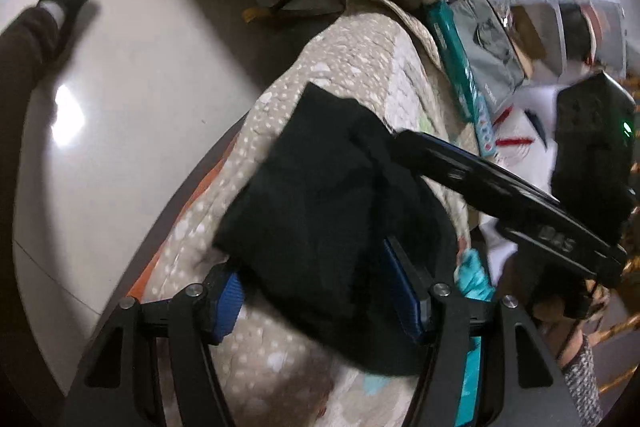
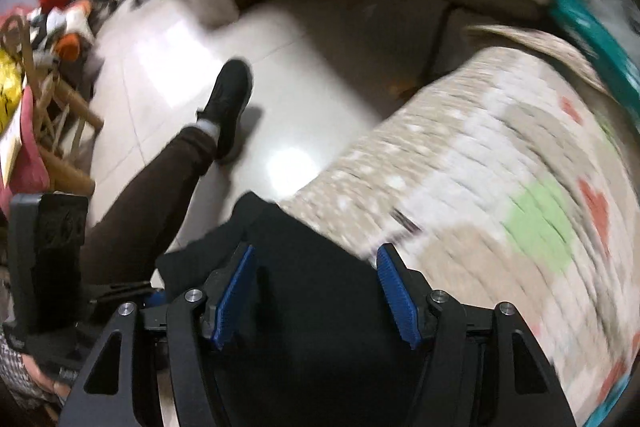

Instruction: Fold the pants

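glossy pale tile floor (image 2: 168, 67) fills the room, clutter along its edges. a spotted beige quilt (image 1: 360, 67) covers the bed. the black pants (image 1: 320, 195) lie bunched on the quilt near its edge. left tongs (image 1: 320, 299) and right tongs (image 2: 316, 291) both stand apart over the pants, gripping nothing.

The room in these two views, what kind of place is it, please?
Probably a lived-in home room, perhaps a bedroom. The black folded pants lie on a beige quilted dotted cover, the glossy pale tiled floor is typical of a house, and a wooden chair stands among piled belongings.
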The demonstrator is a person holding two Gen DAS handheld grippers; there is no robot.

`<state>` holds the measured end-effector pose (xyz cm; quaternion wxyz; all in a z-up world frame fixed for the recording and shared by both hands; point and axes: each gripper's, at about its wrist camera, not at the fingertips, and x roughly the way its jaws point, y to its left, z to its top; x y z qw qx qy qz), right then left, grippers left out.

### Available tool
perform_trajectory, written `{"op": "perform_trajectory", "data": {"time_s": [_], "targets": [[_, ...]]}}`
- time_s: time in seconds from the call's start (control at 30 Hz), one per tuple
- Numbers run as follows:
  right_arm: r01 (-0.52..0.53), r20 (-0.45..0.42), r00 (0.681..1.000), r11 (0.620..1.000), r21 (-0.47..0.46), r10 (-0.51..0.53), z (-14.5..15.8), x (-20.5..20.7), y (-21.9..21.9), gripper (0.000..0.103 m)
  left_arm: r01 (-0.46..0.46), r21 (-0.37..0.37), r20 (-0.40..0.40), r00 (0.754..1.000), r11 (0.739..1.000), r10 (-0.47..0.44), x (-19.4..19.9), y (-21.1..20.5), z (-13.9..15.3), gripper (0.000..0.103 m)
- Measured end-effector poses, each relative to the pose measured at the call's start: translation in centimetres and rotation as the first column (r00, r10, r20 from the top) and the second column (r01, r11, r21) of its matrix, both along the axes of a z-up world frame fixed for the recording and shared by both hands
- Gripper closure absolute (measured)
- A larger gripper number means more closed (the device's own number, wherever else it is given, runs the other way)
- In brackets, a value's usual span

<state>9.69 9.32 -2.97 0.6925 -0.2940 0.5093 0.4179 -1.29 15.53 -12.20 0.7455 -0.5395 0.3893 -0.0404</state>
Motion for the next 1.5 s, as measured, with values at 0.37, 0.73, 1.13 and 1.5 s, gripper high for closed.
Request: {"op": "perform_trajectory", "data": {"time_s": [0.37,0.73,1.13,1.5], "targets": [[-0.204,-0.080,0.978,0.968,-0.145,0.194,-4.8,-2.7,4.9,0.061,0.000,0.038,0.002,1.000,0.999,0.000,1.0,-0.2,0.1,0.049],[-0.120,0.006,0.993,0.993,0.013,0.120,1.3,-3.0,2.2,0.084,0.015,0.106,0.020,1.000,0.994,-0.018,-0.1,-0.5,4.1,0.079],[0.115,0.016,0.992,0.967,0.228,-0.121,8.2,-0.6,-11.1,0.084,0.179,0.213,0.080,0.977,0.961,-0.200,2.7,-9.5,10.9,0.079],[0.551,0.036,0.822,0.810,0.200,-0.568,3.8,1.9,-32.7,0.060,0.487,0.291,-0.054,0.868,0.824,-0.494,4.6,-23.0,9.0,0.064]]}}
